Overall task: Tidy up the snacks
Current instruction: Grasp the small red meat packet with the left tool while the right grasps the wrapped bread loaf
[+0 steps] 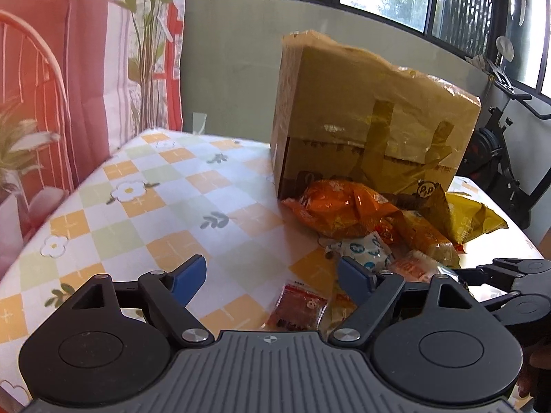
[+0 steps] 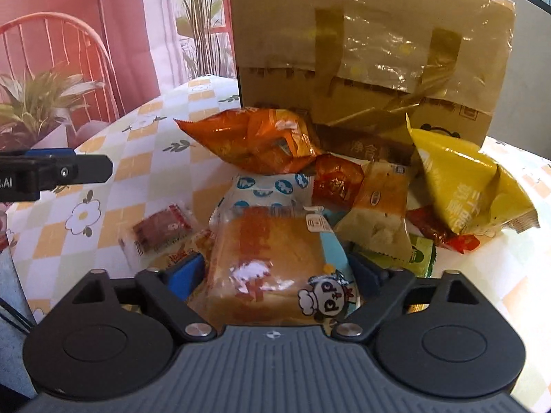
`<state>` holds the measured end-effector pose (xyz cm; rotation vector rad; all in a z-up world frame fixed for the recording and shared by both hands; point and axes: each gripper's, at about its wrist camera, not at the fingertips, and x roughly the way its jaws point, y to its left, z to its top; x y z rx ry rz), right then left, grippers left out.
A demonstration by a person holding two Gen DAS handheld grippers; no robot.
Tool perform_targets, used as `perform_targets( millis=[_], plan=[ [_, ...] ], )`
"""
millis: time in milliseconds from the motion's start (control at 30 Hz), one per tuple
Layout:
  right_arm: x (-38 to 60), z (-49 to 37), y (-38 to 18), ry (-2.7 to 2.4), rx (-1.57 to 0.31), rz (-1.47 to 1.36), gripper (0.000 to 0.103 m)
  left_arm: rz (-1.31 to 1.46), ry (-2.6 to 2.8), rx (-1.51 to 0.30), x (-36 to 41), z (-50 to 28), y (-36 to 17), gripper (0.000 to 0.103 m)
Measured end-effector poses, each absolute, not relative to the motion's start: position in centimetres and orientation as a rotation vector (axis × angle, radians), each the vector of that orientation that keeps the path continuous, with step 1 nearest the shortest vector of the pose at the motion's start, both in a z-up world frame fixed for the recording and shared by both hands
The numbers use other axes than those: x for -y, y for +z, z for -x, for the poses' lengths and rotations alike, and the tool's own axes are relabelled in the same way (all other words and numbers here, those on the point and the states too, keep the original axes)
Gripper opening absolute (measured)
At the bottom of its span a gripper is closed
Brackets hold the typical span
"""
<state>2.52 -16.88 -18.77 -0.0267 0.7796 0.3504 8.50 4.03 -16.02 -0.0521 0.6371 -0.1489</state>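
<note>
Bench [image 1: 144,186]: one, under a checked cloth with flowers.

Cardboard box [image 2: 372,44]: one, taped, standing upright at the far side of the bench. All places below are given from this box.

Snack packets, heaped against the near face of the box; some overlap, so the full count cannot be told. Those that can be told apart:
- orange bag [image 2: 255,141]: one, touching the box at its left foot.
- yellow bag [image 2: 465,186]: one, at the right foot of the box, tilted.
- bread packet [image 2: 268,265]: one, clear wrap with a cartoon chef, at the near edge of the heap from the box.
- blue-spotted white packet [image 2: 268,189]: one, between the bread packet and the orange bag.
- small red packet [image 2: 162,230]: one, lying apart to the left of the heap.

Left gripper [image 1: 272,275]: one, jaws wide with nothing between them, held above the cloth near the small red packet.

Right gripper [image 2: 275,272]: one, jaws spread wide on either side of the bread packet; whether the blue pads [image 2: 187,272] press on it cannot be told.
</note>
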Motion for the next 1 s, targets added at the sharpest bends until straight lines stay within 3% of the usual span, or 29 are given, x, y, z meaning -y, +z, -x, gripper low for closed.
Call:
perform_targets(
  millis=[200,400,800,1000],
  plan=[
    [18.8,-0.6,-17.5,0.339,-0.695,-0.039,0.076,0.044,-0.174,-0.686,-3.7,-8.4,-17.0,0.077],
    [19.6,0.6,-17.1,0.301,-0.647,-0.059,0.076,-0.055,-0.192,-0.721,-2.3,-8.6,-18.5,0.054],
    [19.9,0.5,-17.6,0.315,-0.650,-0.086,0.076,-0.173,-0.276,-0.780,-1.2,-10.7,-21.4,0.055],
    [20.0,0.4,-17.7,0.316,-0.653,-0.089,0.076,-0.151,-0.287,-0.778,-1.7,-11.8,-21.9,0.067]
  ],
)
